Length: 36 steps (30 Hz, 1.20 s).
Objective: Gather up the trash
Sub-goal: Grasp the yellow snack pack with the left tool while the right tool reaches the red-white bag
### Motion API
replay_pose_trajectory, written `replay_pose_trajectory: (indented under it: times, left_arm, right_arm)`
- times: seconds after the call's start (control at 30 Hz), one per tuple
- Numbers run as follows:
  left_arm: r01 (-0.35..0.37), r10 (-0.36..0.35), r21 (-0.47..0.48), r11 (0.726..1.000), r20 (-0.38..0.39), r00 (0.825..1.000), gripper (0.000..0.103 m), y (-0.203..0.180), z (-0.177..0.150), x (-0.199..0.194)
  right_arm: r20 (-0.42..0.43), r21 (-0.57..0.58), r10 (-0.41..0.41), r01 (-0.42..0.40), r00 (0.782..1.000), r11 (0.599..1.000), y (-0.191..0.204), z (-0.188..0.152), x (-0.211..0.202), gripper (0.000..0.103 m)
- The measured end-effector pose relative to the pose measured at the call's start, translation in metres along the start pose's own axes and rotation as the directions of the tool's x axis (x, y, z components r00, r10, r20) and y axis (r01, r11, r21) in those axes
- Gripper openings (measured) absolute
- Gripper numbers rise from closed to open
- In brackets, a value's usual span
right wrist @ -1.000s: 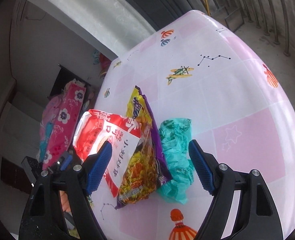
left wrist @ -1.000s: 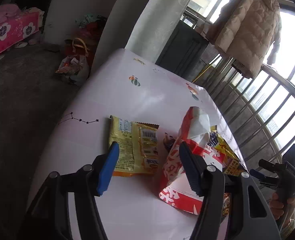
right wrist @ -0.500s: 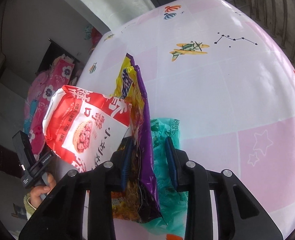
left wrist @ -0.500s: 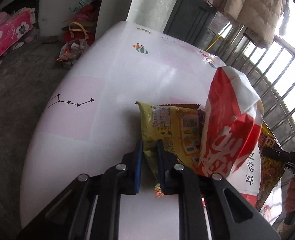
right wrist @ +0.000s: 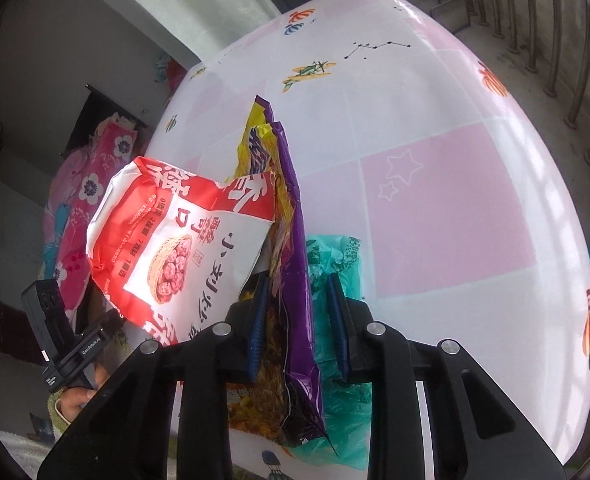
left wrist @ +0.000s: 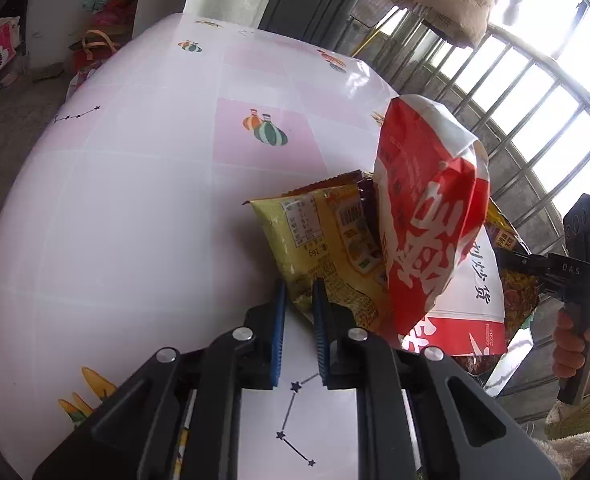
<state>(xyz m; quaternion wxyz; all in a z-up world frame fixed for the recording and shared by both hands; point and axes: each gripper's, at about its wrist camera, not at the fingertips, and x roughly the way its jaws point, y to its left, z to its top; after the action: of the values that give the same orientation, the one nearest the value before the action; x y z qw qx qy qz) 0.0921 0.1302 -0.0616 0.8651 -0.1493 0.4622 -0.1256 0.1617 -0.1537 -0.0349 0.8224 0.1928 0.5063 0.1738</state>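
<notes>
Both tongs newly closed on snack wrappers; gathering under way.

Left tongs (left wrist: 298, 300): wide open a second ago, its jaws have closed and now pinch the lower corner of the flat yellow foil snack packet (left wrist: 319, 240), tilting it up off the pink-and-white patterned table (left wrist: 135, 200). Right tongs (right wrist: 297, 312): likewise just narrowed, partly closed around the purple-and-yellow foil crisp bag (right wrist: 291, 240), with crumpled teal plastic film (right wrist: 335, 256) against its right pad. Red-and-white paper snack bag (left wrist: 431, 216) stands upright between the two, mouth up; contents hidden, no wrapper seen inside. Two pieces secured, apparently; teal film's hold uncertain.
</notes>
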Motion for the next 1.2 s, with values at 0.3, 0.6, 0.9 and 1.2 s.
replay_pose_trajectory:
  times: [0.3,0.6,0.9,1.2]
  left_arm:
    - [0.014,-0.013,-0.003,1.0,0.052,0.999,0.013,-0.01,-0.004,-0.021]
    - [0.003,-0.003,-0.003,1.0,0.101,0.995,0.013,-0.012,-0.007,-0.038]
    - [-0.007,0.01,-0.025,1.0,0.087,0.996,0.013,-0.006,-0.007,-0.038]
    - [0.004,0.001,-0.066,0.998,0.079,0.997,0.013,0.008,-0.008,-0.04]
  right_arm:
    - [0.226,-0.006,-0.126,0.131,0.966,0.991,0.006,-0.002,-0.057,0.067]
    - [0.263,-0.392,0.062,0.048,0.963,0.919,0.08,-0.044,-0.056,0.059]
    - [0.077,-0.657,0.071,-0.003,0.994,0.754,0.143,-0.088,0.025,0.047]
    - [0.108,-0.732,-0.057,0.118,0.992,0.671,0.151,-0.093,0.063,0.035]
